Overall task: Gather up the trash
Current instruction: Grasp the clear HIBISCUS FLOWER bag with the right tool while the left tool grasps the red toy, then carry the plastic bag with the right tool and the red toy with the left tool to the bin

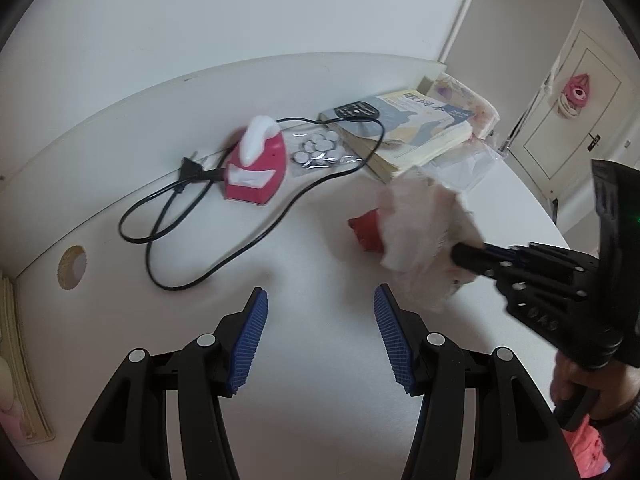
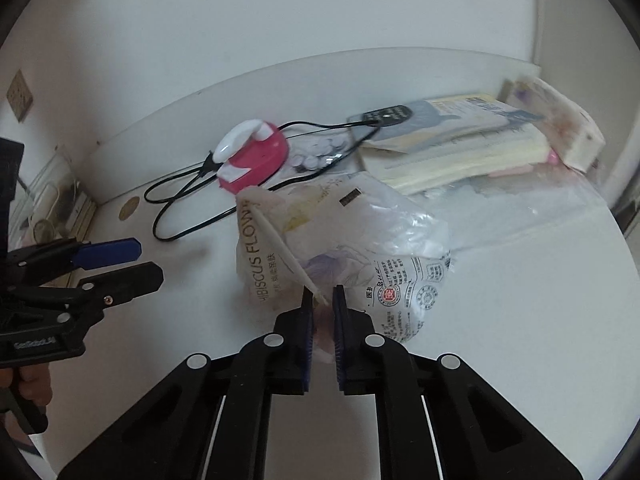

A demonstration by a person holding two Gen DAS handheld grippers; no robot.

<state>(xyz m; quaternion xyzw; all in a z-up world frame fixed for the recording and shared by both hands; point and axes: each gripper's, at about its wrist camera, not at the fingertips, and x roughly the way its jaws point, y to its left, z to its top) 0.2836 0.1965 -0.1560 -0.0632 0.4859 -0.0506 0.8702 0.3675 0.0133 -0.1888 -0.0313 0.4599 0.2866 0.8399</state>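
My right gripper (image 2: pixel 321 296) is shut on a crumpled white plastic wrapper (image 2: pixel 340 240) printed "HIBISCUS FLOW" and holds it above the white table (image 2: pixel 500 320). In the left wrist view the same wrapper (image 1: pixel 424 236) hangs blurred from the right gripper (image 1: pixel 460 256) at the right. A small red piece of trash (image 1: pixel 366 230) lies on the table (image 1: pixel 280 240) just behind it. My left gripper (image 1: pixel 320 304) is open and empty, low over the table, left of the wrapper. It also shows at the left of the right wrist view (image 2: pixel 136 260).
A pink and white mini iron (image 1: pixel 256 168) with a looped black cord (image 1: pixel 180 232) sits at the back. A clear packet of white discs (image 1: pixel 320 150), a stack of books (image 1: pixel 416 132) and a clear plastic sheet (image 2: pixel 540 208) lie at the back right. A round cable hole (image 1: pixel 72 266) is at the left.
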